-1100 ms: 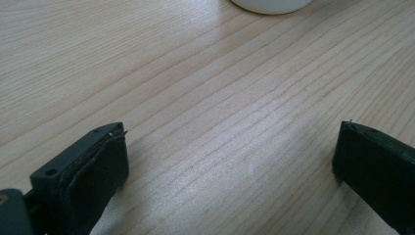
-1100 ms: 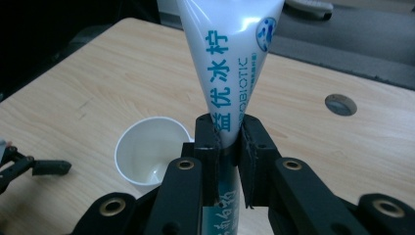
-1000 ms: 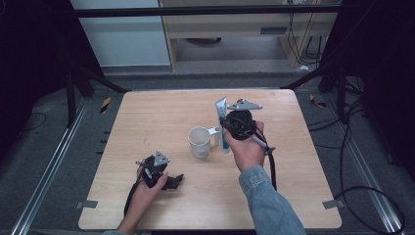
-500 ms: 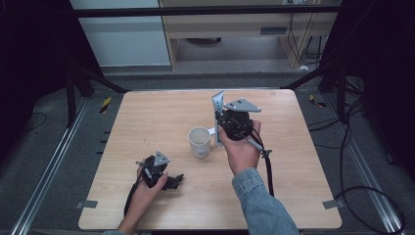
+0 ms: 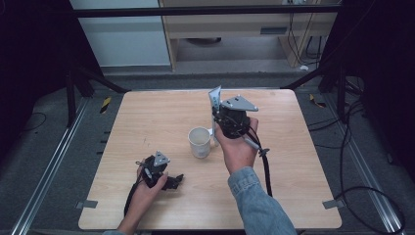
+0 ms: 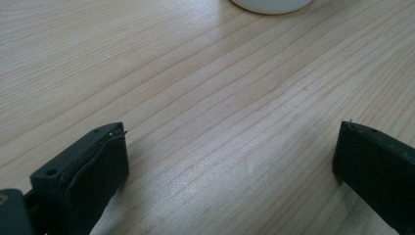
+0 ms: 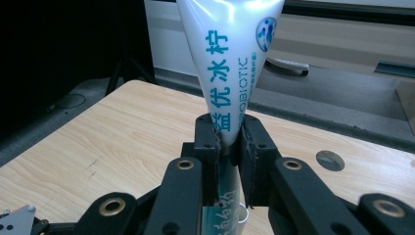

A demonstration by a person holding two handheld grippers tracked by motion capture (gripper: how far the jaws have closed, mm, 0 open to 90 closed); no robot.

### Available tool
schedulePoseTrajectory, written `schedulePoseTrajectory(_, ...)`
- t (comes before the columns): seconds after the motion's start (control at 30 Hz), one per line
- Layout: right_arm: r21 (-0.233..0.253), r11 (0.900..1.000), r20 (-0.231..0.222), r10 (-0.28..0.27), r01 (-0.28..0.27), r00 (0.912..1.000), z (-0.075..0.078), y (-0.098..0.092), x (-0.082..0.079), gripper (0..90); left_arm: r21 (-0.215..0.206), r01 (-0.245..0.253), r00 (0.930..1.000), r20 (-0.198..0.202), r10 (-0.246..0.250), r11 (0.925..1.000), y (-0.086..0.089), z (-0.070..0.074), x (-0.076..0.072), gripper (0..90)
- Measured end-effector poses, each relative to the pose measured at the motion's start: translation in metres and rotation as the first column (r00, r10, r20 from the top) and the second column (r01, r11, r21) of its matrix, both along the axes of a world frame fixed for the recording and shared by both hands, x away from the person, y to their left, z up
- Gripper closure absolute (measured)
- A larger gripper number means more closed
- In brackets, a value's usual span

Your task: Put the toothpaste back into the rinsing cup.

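Right gripper (image 7: pixel 227 142): jaws pinched tight on a white tube (image 7: pixel 229 58) with blue print, gripping it partway down its length so the wide flat end sticks up past the jaws (the print reads sideways along it).
Tube, from the high view: held upright above the table (image 5: pixel 147 117), just beside the cup (image 5: pixel 200 142) on its right; the lower end is hidden behind the hand.
Cup: white, standing near the middle of the table.
Left gripper (image 6: pixel 230 161): jaws spread wide with nothing between them, low over bare wood near the front edge, well apart from the cup.
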State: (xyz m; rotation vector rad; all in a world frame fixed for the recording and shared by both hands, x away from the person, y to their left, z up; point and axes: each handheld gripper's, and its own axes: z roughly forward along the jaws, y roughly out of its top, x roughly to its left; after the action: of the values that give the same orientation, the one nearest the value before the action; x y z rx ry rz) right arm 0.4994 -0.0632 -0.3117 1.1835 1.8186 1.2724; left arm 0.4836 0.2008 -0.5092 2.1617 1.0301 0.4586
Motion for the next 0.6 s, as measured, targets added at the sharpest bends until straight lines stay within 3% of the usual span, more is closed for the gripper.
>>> schedulePoseTrajectory(0.6, 0.008, 1.000, 0.041, 0.003, -0.003, 0.9992, 0.0074, 0.0069, 0.0016, 79.4, 0.001, 0.000, 1.0000, 0.000, 0.000, 1.0000, 0.0000, 0.0000, 0.0000, 0.0)
